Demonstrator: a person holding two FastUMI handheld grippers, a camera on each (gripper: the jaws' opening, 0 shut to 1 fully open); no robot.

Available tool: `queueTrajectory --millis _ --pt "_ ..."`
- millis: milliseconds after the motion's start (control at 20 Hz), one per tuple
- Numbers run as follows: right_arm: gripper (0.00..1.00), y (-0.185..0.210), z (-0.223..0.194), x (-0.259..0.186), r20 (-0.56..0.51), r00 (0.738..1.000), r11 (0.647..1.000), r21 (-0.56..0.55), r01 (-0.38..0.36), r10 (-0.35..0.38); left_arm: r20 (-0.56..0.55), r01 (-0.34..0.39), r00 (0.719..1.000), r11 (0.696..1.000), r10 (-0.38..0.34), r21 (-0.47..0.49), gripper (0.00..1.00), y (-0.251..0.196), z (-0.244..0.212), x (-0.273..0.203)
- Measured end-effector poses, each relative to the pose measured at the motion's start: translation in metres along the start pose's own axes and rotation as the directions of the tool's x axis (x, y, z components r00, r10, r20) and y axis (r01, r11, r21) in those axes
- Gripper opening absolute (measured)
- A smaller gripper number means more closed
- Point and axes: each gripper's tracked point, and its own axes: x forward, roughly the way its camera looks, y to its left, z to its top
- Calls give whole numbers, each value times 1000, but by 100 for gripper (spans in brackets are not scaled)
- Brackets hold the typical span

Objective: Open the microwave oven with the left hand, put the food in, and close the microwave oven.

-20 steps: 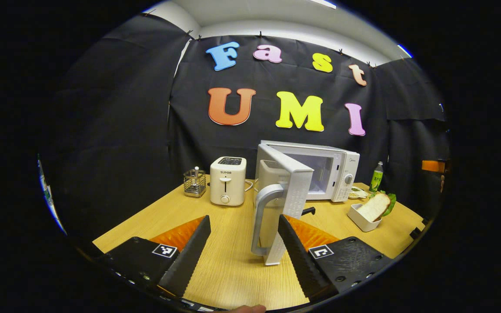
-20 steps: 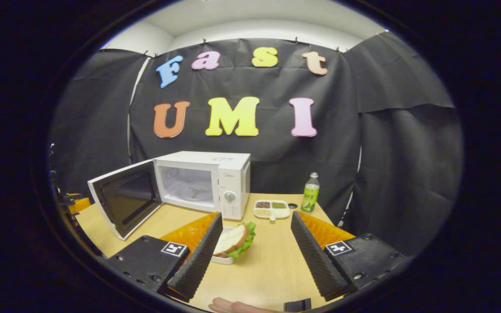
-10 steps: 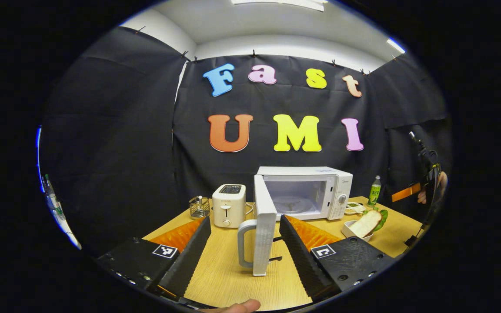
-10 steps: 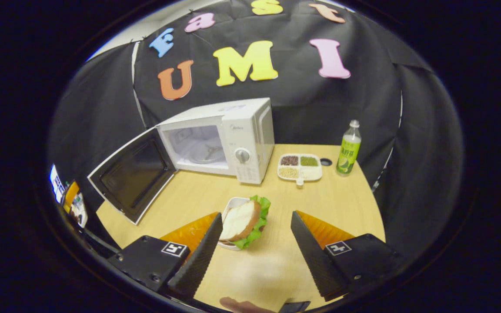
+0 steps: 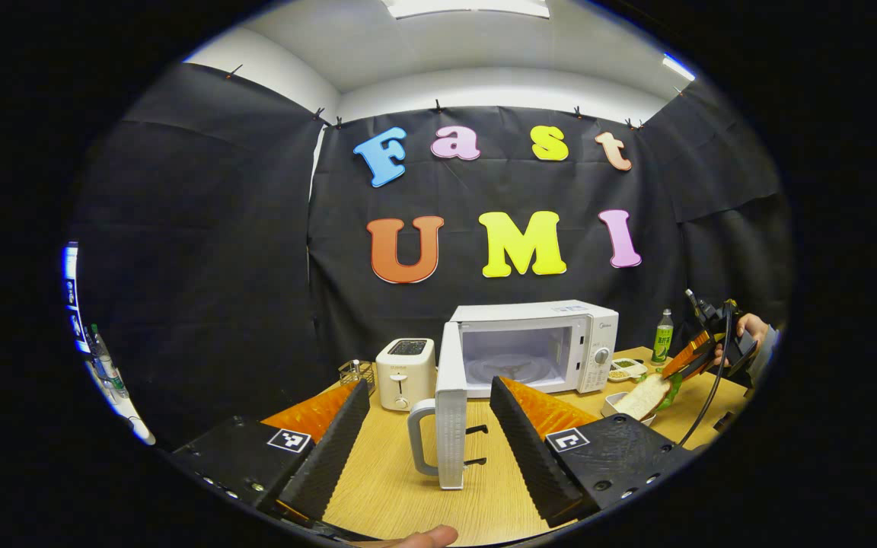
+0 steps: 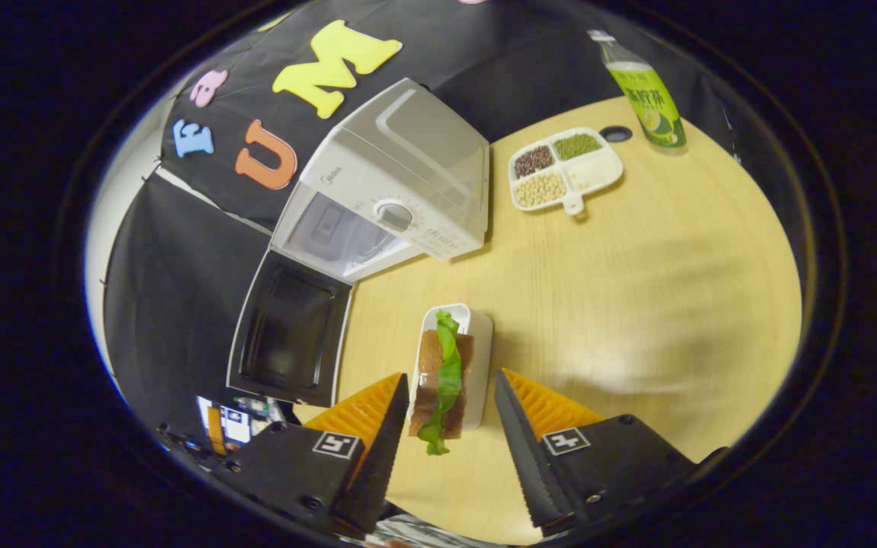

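A: Start with the biggest thing. Where is the oven?

B: The white boxy microwave oven [image 5: 534, 346] stands at the back of the pale wooden table [image 6: 636, 251], against the black cloth wall. Its white door with the grey loop handle [image 5: 450, 415] is swung wide open, edge-on in the left gripper view, and the cavity is empty.

A: And the food?

B: The sandwich of brown bread and green lettuce [image 6: 442, 377] sits in a small white rectangular dish [image 6: 476, 335], in front of the microwave oven and a little to its control side.

A: The tools?

B: The left gripper [image 5: 423, 438] has its fingers spread wide, holding nothing, with the door's edge between them farther off. The right gripper [image 6: 446, 449] is parted wider than the dish, straddling its near end, fingers not touching it.

A: Anything smaller?

B: A white toaster [image 5: 406, 373] beside the microwave oven's door side; a divided white tray of beans [image 6: 564, 167] and a green bottle [image 6: 648, 76] on the other.
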Motion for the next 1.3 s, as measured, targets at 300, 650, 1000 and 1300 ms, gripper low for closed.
queueTrajectory --millis 300,650,1000,1300 --pt "27 13 -14 1 -23 999 1000 -6 -25 25 -17 16 1000 999 -15 33 86 -9 -6 -17" --pt "25 79 -41 -46 118 987 933 -332 141 -107 -6 58 998 998 -58 0 96 -13 -2 -46" --pt "34 144 -74 -65 312 932 660 -663 352 -184 17 86 996 995 -86 -55 96 -3 1 -66" --pt "34 199 -73 -43 511 846 407 -747 525 -152 29 91 996 994 -89 -62 84 5 -4 -70"
